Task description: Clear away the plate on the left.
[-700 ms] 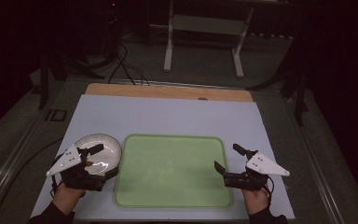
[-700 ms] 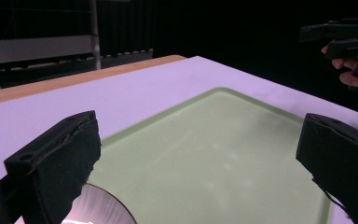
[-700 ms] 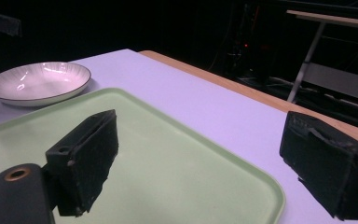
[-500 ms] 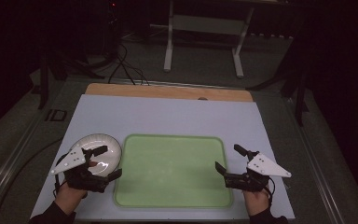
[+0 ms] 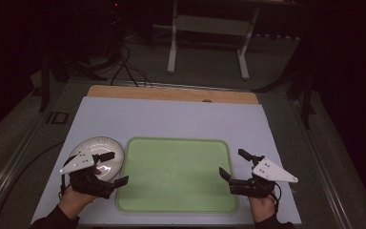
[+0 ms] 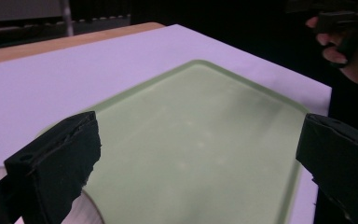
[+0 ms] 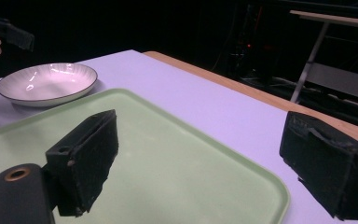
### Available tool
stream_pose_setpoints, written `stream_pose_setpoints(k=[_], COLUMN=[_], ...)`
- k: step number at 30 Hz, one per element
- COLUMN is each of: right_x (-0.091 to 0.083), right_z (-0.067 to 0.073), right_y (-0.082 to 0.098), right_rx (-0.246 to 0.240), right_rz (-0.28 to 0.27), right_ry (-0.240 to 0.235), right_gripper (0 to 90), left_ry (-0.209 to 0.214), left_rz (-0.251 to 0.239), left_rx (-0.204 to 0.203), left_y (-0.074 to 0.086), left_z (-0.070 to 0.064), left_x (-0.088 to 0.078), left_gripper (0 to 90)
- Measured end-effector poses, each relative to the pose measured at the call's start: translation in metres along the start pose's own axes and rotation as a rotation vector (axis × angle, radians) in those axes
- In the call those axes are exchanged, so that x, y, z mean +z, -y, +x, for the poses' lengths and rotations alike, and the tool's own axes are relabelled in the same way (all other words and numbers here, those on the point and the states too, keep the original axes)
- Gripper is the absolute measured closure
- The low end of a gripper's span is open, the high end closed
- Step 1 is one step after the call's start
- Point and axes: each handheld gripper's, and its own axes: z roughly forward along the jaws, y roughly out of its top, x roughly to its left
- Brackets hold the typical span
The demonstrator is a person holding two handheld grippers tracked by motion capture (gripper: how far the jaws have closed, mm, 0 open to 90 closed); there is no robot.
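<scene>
Left tongs (image 5: 108, 168) gaping wide over the white bowl (image 5: 106, 147) at the surface's near-left corner; right tongs (image 5: 234, 164) apart too, idle beyond the green tray (image 5: 171, 206).

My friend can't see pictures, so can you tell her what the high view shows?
Two hands hold open black grippers over a white table: the left gripper hovers over a white bowl, the right gripper beside an empty green tray. The bowl sits just left of the tray.
</scene>
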Motion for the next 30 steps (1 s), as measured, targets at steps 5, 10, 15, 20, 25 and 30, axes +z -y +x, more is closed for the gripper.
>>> stream_pose_setpoints(k=[5, 10, 15, 20, 25, 30], right_x=[0.001, 0.001, 0.002, 0.001, 0.000, 0.000], right_z=[0.000, 0.001, 0.002, 0.001, 0.001, 0.001], right_y=[0.000, 0.000, -0.001, -0.001, -0.001, -0.002], right_rx=[0.001, 0.004, 0.000, 0.011, 0.009, 0.002], right_rz=[0.008, 0.007, 0.006, -0.013, -0.023, -0.022], right_ry=[-0.013, -0.027, -0.030, -0.059, -0.058, -0.048], right_gripper=[11.4, 11.5, 11.5, 11.8, 11.8, 11.8], left_ry=[0.027, 0.049, 0.052, 0.052, 0.056, 0.037], left_rz=[0.020, 0.026, 0.027, 0.043, 0.067, 0.077], left_rx=[0.034, 0.060, 0.098, 0.125, 0.128, 0.143], left_y=[-0.011, -0.024, -0.040, -0.052, -0.063, -0.073], left_z=[-0.010, -0.018, -0.021, -0.021, -0.019, -0.016], left_x=[-0.001, -0.005, -0.010, -0.010, -0.008, -0.008], left_gripper=[0.0, 0.0, 0.0, 0.0, 0.0, 0.0])
